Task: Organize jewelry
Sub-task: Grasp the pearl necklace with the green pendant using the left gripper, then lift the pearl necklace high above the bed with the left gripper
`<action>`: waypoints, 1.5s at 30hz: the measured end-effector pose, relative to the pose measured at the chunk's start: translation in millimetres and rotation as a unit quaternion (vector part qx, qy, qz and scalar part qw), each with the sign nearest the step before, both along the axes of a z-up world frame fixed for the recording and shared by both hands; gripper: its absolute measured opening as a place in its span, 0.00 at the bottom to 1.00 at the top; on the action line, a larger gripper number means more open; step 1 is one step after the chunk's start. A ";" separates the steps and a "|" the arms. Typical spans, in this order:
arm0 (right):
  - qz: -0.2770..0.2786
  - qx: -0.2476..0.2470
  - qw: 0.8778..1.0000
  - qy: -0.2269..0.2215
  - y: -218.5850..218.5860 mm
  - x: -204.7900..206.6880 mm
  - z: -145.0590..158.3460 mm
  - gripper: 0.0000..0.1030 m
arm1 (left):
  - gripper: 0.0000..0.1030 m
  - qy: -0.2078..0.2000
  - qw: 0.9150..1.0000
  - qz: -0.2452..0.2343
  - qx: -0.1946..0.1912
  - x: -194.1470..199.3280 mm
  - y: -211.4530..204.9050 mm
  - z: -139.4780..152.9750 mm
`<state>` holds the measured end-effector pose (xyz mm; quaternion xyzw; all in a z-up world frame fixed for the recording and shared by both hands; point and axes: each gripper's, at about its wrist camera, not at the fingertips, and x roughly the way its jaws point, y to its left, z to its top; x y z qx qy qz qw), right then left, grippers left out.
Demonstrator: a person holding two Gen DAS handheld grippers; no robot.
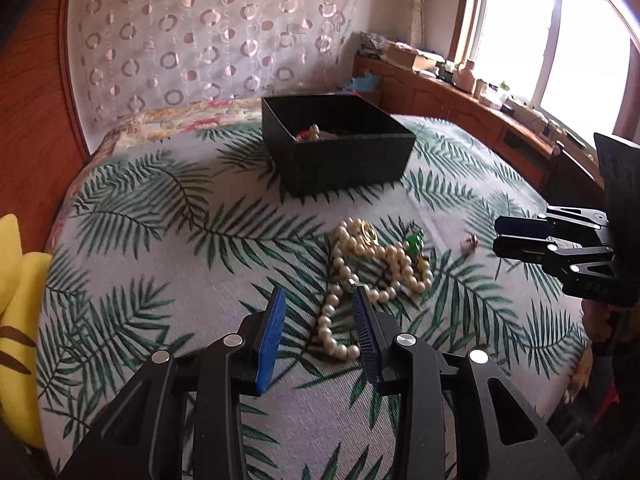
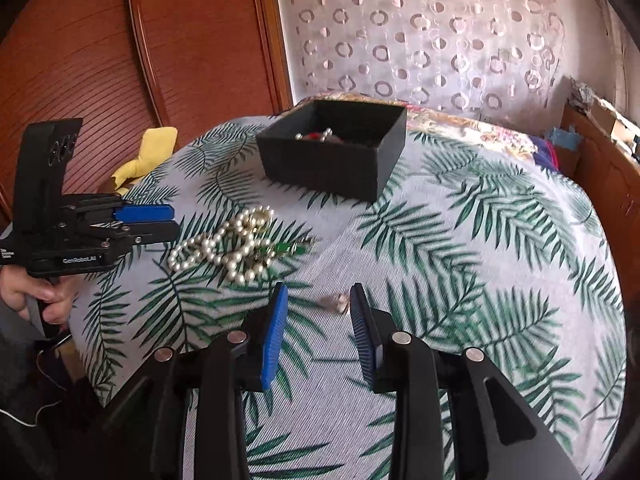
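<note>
Both tongs gape apart, holding nothing: left tongs (image 1: 318, 308), right tongs (image 2: 318, 304). I see pearls (image 1: 372, 268) mid-frame, box (image 1: 352, 160) above.

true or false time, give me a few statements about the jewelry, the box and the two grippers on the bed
1. The pearl necklace lies on the leaf-print bedspread, outside the black box. True.
2. The black box is empty. False: some jewelry already shows inside it.
3. The left gripper is shut on the pearls. False: its jaws are open, with pearls between them.
4. The right gripper is open, with a small jewelry piece on the bedspread ahead of it. True.
5. A green pendant lies beside the pearls. True.
</note>
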<state>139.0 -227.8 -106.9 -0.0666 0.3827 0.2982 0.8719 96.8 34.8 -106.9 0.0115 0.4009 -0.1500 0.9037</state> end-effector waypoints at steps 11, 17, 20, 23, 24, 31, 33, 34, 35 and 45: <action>-0.004 -0.008 1.000 0.017 -4.6 -12.6 -20.2 0.34 | 0.16 0.023 0.999 -0.006 0.038 9.0 -12.2 -13.6; -0.003 -0.003 1.000 0.017 -6.0 -13.5 -20.1 0.34 | 0.07 0.019 0.998 -0.014 0.059 7.6 -17.6 -13.5; -0.003 -0.001 1.000 0.018 -6.9 -14.4 -20.0 0.34 | 0.06 0.013 0.998 -0.015 0.060 3.6 -16.8 -10.5; -0.002 0.000 1.000 0.019 -7.6 -14.7 -20.1 0.34 | 0.06 -0.005 0.999 -0.004 0.036 -2.4 -8.4 3.4; -0.002 0.000 1.000 0.019 -7.6 -14.6 -20.2 0.34 | 0.06 -0.013 1.000 -0.001 0.028 -6.2 -6.1 9.2; -0.001 -0.004 1.000 0.016 -9.1 -14.5 -20.0 0.34 | 0.06 -0.070 0.998 0.009 -0.004 -25.2 2.0 59.2; 0.000 -0.004 1.000 0.017 -8.6 -14.4 -20.1 0.34 | 0.06 -0.081 0.997 0.009 -0.010 -28.6 3.2 70.1; 0.000 -0.005 1.000 0.016 -8.5 -14.5 -20.2 0.34 | 0.06 -0.085 0.996 0.010 -0.011 -29.3 3.6 73.4; 0.000 -0.005 1.000 0.017 -8.9 -14.3 -20.2 0.34 | 0.06 -0.091 0.996 0.011 -0.012 -31.2 3.9 77.8; 0.008 -0.023 1.000 0.014 -3.0 -9.0 -17.6 0.34 | 0.06 -0.119 0.992 0.013 -0.031 -40.5 8.0 100.1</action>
